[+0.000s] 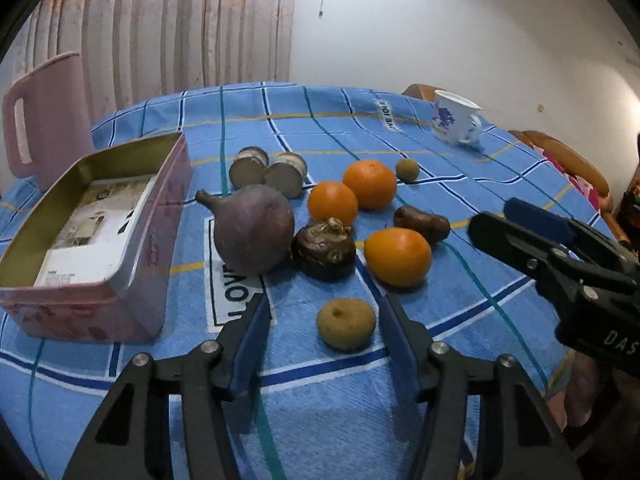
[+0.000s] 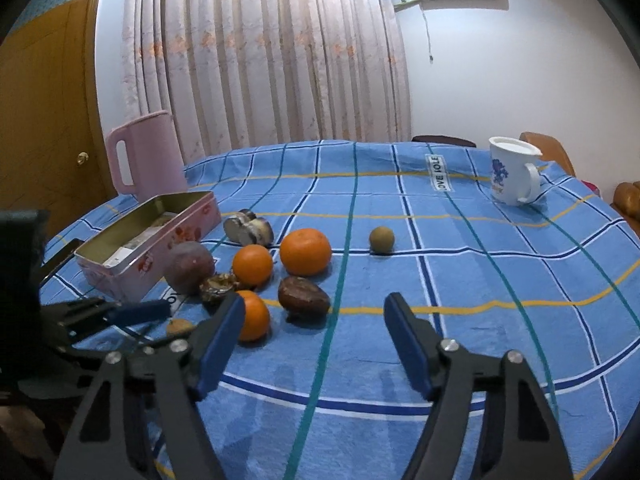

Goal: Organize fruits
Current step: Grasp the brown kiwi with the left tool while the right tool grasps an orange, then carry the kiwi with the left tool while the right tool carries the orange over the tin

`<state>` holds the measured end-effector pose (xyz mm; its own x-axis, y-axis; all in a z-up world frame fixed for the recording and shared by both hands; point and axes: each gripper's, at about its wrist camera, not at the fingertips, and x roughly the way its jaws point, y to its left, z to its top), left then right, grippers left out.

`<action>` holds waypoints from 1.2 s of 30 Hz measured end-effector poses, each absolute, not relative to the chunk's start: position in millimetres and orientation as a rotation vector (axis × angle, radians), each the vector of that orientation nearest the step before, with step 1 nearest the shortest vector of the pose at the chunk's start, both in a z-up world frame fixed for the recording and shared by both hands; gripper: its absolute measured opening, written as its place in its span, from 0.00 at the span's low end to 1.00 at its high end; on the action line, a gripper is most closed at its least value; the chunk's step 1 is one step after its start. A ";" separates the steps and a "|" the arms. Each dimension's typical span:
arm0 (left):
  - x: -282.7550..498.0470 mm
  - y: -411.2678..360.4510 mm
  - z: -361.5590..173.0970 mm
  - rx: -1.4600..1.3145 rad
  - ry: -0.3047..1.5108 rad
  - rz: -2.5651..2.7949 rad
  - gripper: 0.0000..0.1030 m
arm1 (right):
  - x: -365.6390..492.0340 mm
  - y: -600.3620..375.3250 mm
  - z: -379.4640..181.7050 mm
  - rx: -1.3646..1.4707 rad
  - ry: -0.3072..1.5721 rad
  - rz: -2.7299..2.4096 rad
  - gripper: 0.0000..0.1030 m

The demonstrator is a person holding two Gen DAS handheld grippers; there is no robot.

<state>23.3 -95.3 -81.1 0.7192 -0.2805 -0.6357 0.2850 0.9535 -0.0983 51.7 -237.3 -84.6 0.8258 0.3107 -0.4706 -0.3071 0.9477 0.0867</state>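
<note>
Fruits lie on the blue checked tablecloth (image 1: 460,184): three oranges (image 1: 398,256), a large purple fruit (image 1: 254,227), a dark wrinkled fruit (image 1: 323,250), a brown date-like fruit (image 1: 421,222), two small tan fruits (image 1: 346,323) (image 1: 407,170) and two cut pieces (image 1: 266,172). An open pink tin (image 1: 92,236) stands left of them. My left gripper (image 1: 324,312) is open, its fingers on either side of the near tan fruit, not touching it. My right gripper (image 2: 314,312) is open and empty, just right of the near orange (image 2: 252,314) and in front of the date-like fruit (image 2: 303,295).
A pink pitcher (image 1: 44,120) stands behind the tin at the far left. A white cup with a blue print (image 1: 454,120) sits at the far right of the table. A curtain and a white wall are behind. A wooden chair (image 1: 568,164) is at the right.
</note>
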 end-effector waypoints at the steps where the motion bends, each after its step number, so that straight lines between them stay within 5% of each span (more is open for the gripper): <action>1: 22.7 -93.8 -81.0 0.002 0.698 -0.321 0.38 | 52.0 -234.9 -84.5 0.005 0.502 0.333 0.68; 2: 22.5 -91.6 -80.7 -0.009 0.700 -0.333 0.29 | 53.8 -230.5 -84.6 0.001 0.506 0.349 0.63; 5: 20.8 -87.1 -80.4 -0.022 0.696 -0.352 0.29 | 57.6 -218.0 -86.2 -0.021 0.519 0.386 0.48; 11: 10.6 -72.6 -66.1 0.016 0.598 -0.274 0.29 | 63.9 -188.1 -88.6 -0.101 0.544 0.442 0.37; 20: 16.3 -63.4 -69.6 0.006 0.588 -0.247 0.29 | 82.5 -175.4 -102.4 -0.198 0.656 0.363 0.38; 36: 11.6 -59.9 -60.5 -0.004 0.545 -0.235 0.29 | 70.2 -184.5 -94.6 -0.136 0.570 0.429 0.36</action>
<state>11.6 -59.9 -60.4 0.8291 -0.2230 -0.5127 0.2207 0.9731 -0.0664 70.2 -184.5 -94.6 0.7569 0.3547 -0.5489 -0.4291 0.9032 -0.0080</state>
